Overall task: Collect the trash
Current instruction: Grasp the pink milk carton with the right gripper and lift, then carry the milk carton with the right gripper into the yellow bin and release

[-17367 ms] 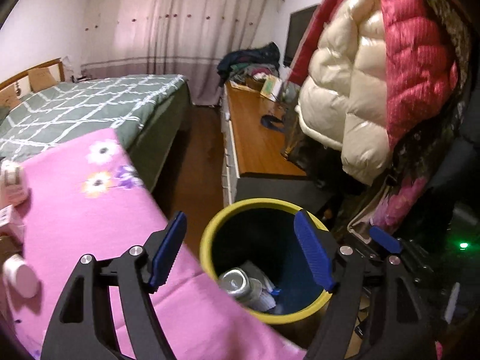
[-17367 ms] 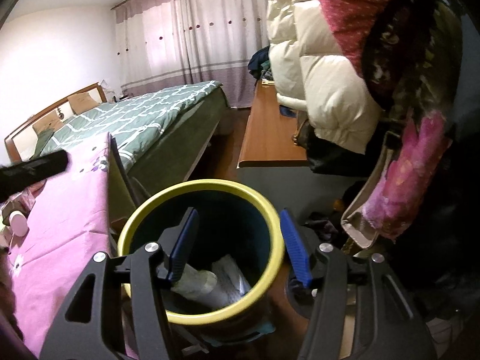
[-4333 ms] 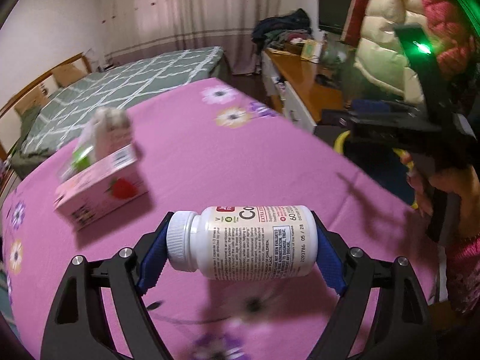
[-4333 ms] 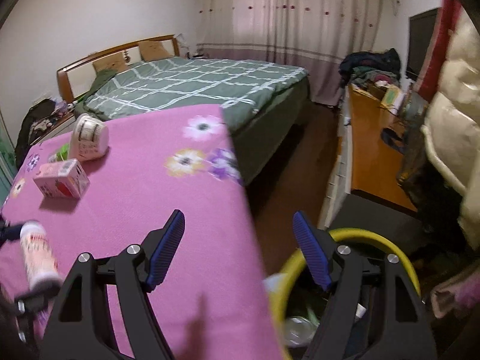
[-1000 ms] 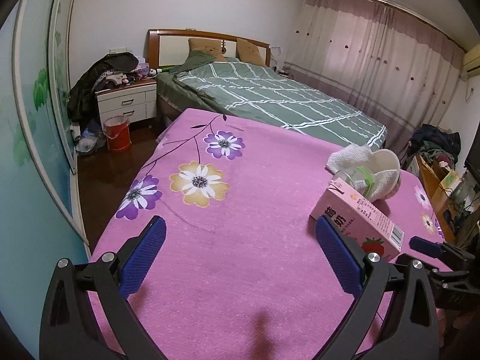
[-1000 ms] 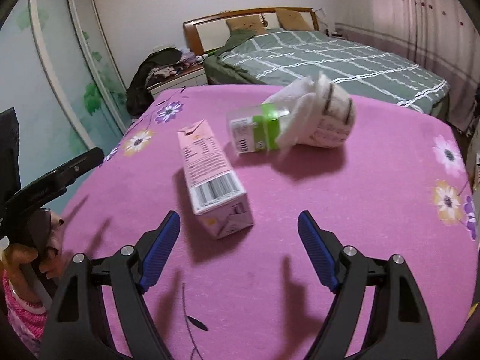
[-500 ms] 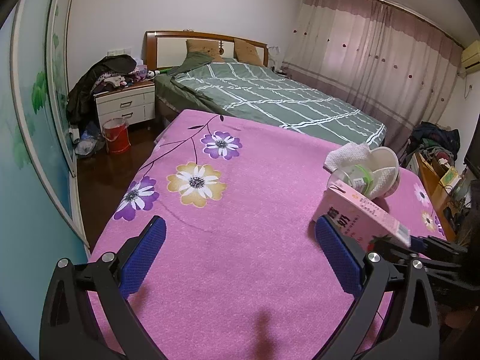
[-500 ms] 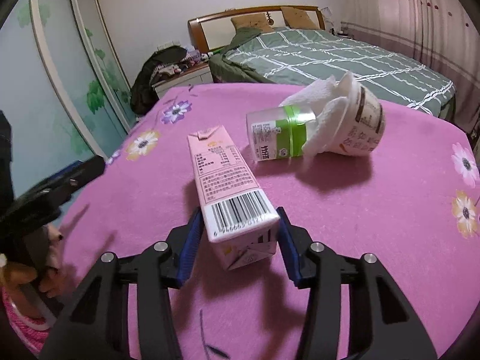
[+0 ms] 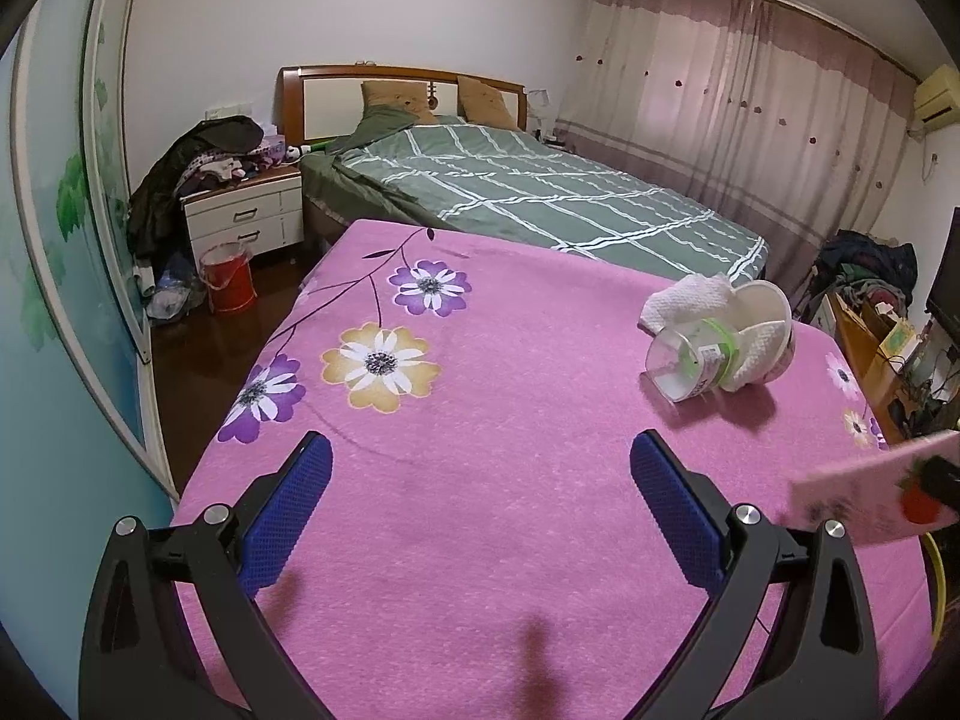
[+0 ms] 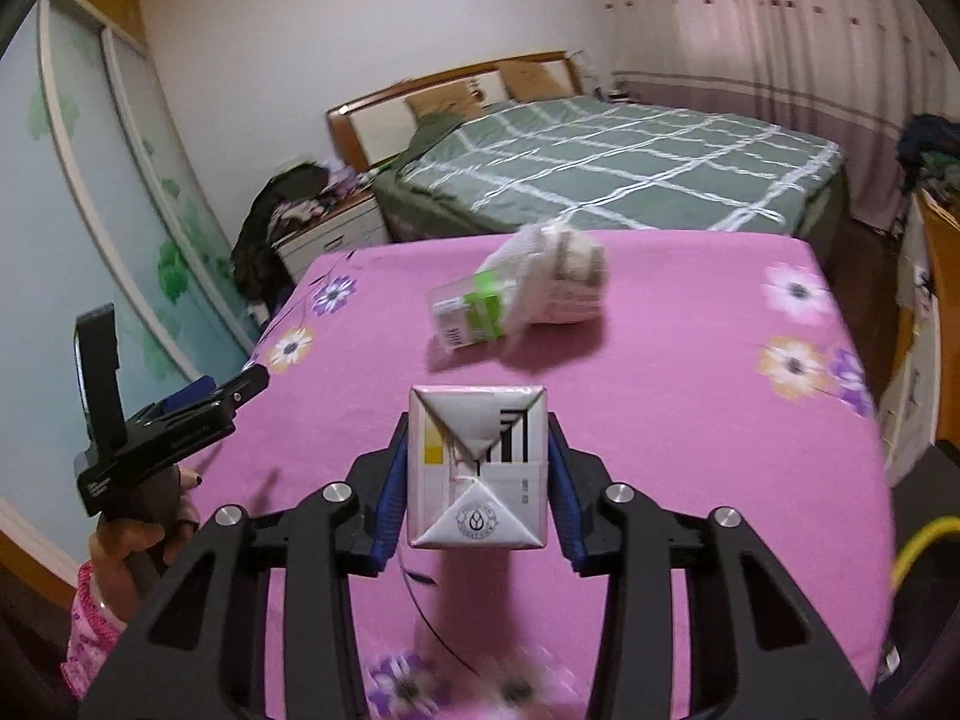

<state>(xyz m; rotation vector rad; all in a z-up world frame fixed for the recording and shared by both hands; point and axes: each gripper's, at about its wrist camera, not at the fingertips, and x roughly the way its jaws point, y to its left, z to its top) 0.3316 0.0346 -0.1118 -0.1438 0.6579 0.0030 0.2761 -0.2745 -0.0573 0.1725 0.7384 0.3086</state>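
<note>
- Right wrist view: we see the pink floral tablecloth [image 10: 690, 396] covering the table, with only one cluster of trash left lying on it, by our judgement.
- That cluster is a white paper cup [image 10: 570, 282] on its side, stuffed with a paper napkin [image 9: 687, 300], and a clear green-banded plastic cup [image 10: 474, 309] touching it; both remain to be collected.
- We hold the pink milk carton [image 10: 478, 468] in the right gripper [image 10: 477, 480], whose jaws are closing with the carton pressed between the blue pads; its folded end faces the camera, lifted off the cloth.
- We judge the carton still has to reach the yellow-rimmed bin [image 10: 918, 540], whose rim shows at the table's right edge.
- Left gripper [image 9: 480, 510] hovers over bare cloth, spread wide and carrying nothing.
</note>
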